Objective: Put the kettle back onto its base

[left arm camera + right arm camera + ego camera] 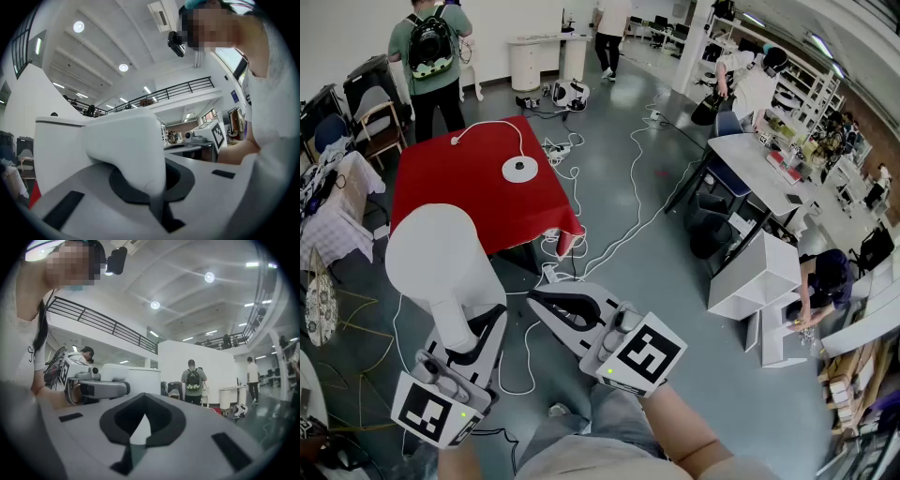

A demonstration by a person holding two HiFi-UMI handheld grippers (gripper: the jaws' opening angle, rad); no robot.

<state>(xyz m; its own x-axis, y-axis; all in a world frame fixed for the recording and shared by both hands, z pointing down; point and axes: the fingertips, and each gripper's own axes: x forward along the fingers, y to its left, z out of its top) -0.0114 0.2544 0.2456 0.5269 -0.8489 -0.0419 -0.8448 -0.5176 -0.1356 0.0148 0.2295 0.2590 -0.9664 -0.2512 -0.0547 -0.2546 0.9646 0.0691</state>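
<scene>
- Between the left gripper's (476, 330) jaws, head view: the handle (457, 319) of the white kettle (436, 258), pinched; the kettle's body stands just ahead of the jaw tips, off any surface, over the floor (675, 253)
- Right of those jaws, close by: the right gripper (542, 300), jaws pressed together, nothing in them
- Well ahead of both jaw pairs: a red table (441, 202); on it the round white base (518, 170), bare, with a white cord (492, 127) running off it; kettle and base well apart
- Beyond the table: a person with a backpack (429, 47), back turned
- Right of the right jaws, some way off: white desks (750, 159) and a white shelf unit (764, 281)

- Left gripper view, in the hollow of the jaws: the thick white handle, clamped; jaws closed onto it on both sides; the kettle's body fills the space left of the jaws
- Right of the jaws: the other gripper's marker cube and a forearm beside it

- Right gripper view, at the jaws: tips meeting, only the small dark hollow between them, empty
- Left of these jaws: the left gripper with the white kettle in it, near but not touching
- Far ahead of the tips: the person with the backpack; a sliver of red table beside them
</scene>
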